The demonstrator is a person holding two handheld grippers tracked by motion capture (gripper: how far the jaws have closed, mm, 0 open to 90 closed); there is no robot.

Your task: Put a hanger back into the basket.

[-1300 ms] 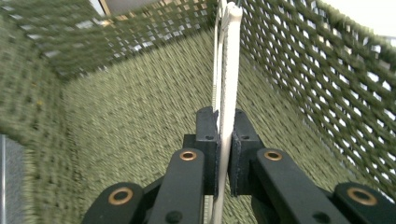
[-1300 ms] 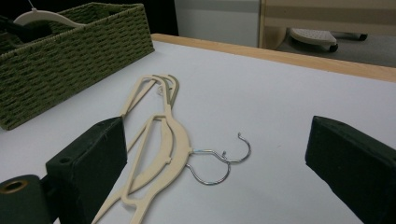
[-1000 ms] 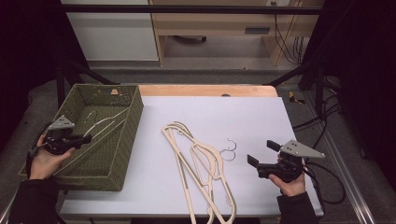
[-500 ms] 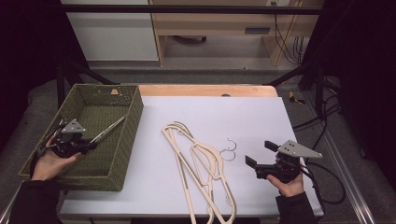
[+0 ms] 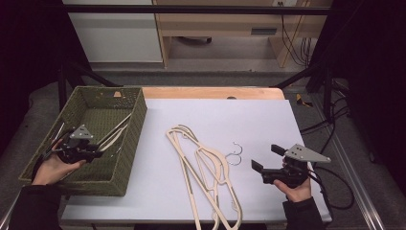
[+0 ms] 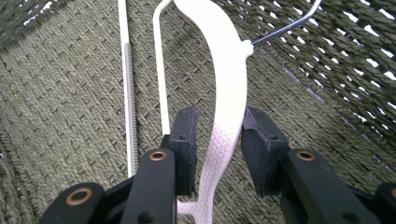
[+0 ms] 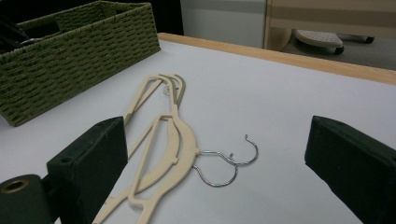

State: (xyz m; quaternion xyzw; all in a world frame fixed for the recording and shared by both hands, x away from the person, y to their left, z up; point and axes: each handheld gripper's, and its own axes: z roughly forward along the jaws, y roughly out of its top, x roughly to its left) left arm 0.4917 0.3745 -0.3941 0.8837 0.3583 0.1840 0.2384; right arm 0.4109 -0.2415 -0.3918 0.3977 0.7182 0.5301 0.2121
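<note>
A white plastic hanger point(image 6: 229, 70) lies on the floor of the green woven basket point(image 5: 95, 184), and shows as pale bars point(image 5: 115, 129) in the high view. My left gripper point(image 5: 97, 152) is inside the basket. Its jaws point(image 6: 219, 126) flank the hanger's arm with a thin gap on each side, so it is open. Two cream hangers point(image 5: 206, 177) lie overlapped on the white table, their metal hooks point(image 5: 234, 155) pointing right. My right gripper point(image 5: 266, 157) hovers just right of those hooks, jaws wide open point(image 7: 219, 140) and empty; the hangers point(image 7: 163, 154) lie ahead of it.
The basket point(image 7: 70, 51) stands at the table's left edge, its near wall toward the person. A wooden strip point(image 5: 215, 92) runs along the table's far edge. A cable point(image 5: 335, 191) trails from the right gripper off the right side.
My left gripper has sunk lower into the basket and shifted slightly right, bringing the white hanger down onto the basket floor. The right gripper has hardly moved.
</note>
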